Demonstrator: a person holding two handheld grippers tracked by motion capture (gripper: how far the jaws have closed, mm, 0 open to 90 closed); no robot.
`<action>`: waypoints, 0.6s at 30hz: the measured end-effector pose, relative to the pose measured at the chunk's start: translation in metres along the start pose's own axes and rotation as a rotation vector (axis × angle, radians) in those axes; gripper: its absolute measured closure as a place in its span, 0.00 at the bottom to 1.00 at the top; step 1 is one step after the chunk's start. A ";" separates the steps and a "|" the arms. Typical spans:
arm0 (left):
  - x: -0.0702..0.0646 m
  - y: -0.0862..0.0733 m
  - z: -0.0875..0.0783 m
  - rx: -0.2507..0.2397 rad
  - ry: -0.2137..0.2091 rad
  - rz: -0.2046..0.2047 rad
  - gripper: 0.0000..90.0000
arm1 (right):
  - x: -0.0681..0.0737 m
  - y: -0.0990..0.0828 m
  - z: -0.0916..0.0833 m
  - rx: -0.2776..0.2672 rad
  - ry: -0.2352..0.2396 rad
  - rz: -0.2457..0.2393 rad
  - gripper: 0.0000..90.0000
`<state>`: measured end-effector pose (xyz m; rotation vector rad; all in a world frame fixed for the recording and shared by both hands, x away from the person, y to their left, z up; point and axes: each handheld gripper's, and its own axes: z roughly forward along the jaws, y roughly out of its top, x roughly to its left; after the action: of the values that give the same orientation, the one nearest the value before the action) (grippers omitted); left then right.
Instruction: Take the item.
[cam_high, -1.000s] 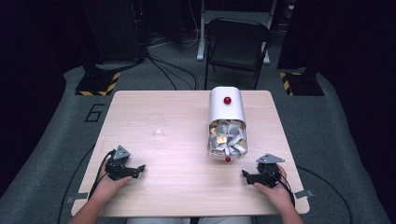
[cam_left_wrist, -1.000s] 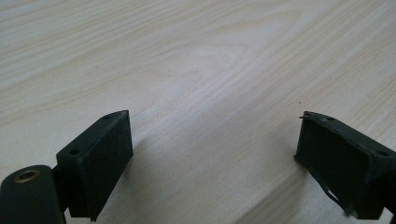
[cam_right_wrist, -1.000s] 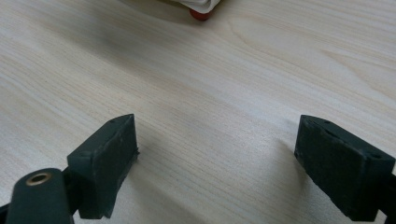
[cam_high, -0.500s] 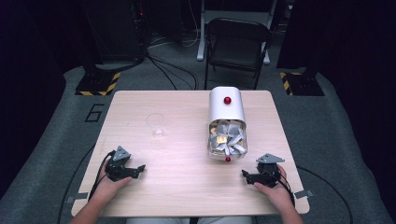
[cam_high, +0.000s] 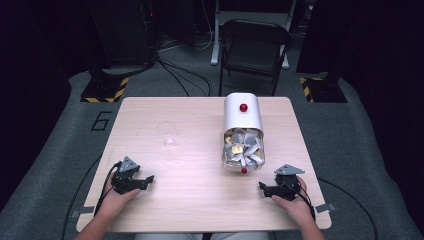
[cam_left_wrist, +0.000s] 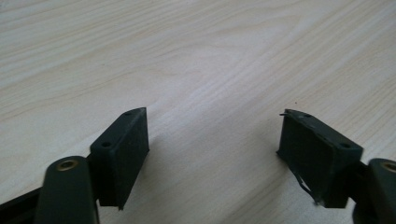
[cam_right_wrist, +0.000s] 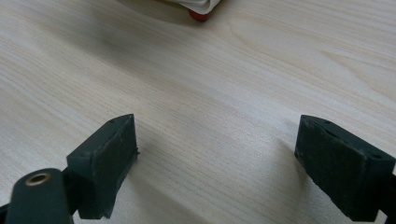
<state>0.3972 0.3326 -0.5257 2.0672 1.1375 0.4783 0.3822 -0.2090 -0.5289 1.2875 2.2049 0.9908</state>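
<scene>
A white canister (cam_high: 242, 114) lies on its side right of the table's middle. A red knob (cam_high: 243, 107) shows on its top side, and its open mouth faces me, packed with several silvery packets (cam_high: 242, 149). A second red knob (cam_high: 244, 170) sits at the mouth's lower rim, also visible as the red knob (cam_right_wrist: 200, 15) in the right gripper view. An empty clear glass (cam_high: 166, 134) stands upright left of the canister. My left gripper (cam_high: 145, 181) (cam_left_wrist: 212, 140) rests open on the wood near the front left, holding nothing. My right gripper (cam_high: 264, 188) (cam_right_wrist: 215, 144) rests open at the front right, just short of the canister's mouth.
The light wooden table (cam_high: 200, 200) has bare wood between the two grippers and in front of the glass. Beyond its far edge stand a dark folding chair (cam_high: 254, 42) and a black stand with yellow-striped base (cam_high: 104, 87). Cables trail off the front corners.
</scene>
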 end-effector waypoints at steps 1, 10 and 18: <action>0.000 0.003 -0.002 0.002 -0.015 -0.015 0.31 | 0.000 0.000 0.000 0.000 0.000 0.000 0.14; -0.014 0.037 -0.028 -0.087 -0.079 -0.010 0.38 | 0.000 0.000 0.000 0.000 0.000 0.000 0.14; -0.020 0.061 -0.046 -0.102 -0.099 -0.014 0.42 | 0.000 0.000 0.000 0.002 -0.005 -0.005 0.14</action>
<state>0.3928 0.3128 -0.4491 1.9718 1.0482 0.4141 0.3822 -0.2092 -0.5291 1.2831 2.2049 0.9830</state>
